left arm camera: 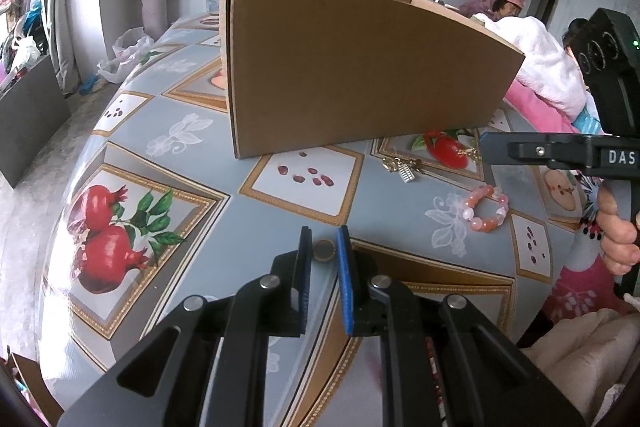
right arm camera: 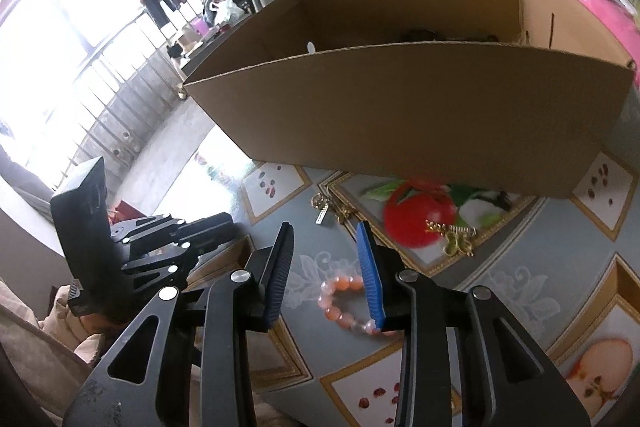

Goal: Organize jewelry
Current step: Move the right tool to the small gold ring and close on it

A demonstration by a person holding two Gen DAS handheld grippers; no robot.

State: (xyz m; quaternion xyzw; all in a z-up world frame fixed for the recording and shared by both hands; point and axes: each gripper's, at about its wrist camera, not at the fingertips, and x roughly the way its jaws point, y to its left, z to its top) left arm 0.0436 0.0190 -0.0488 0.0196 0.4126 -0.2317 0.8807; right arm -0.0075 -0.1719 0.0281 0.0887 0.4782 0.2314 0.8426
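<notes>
Left gripper (left arm camera: 324, 251) pinched narrow on a small bronze ring (left arm camera: 323, 250) just above the pomegranate tablecloth (left arm camera: 168, 131). Right gripper (right arm camera: 326, 259) partly open, empty, poised over the pink bead bracelet (right arm camera: 348, 303). Behind, cardboard box (right arm camera: 400, 107); gold trinkets (right arm camera: 452, 235) beside.

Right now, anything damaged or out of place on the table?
The box has a ragged, torn top edge. The bracelet and gold pieces lie loose on the table, outside the box.
</notes>
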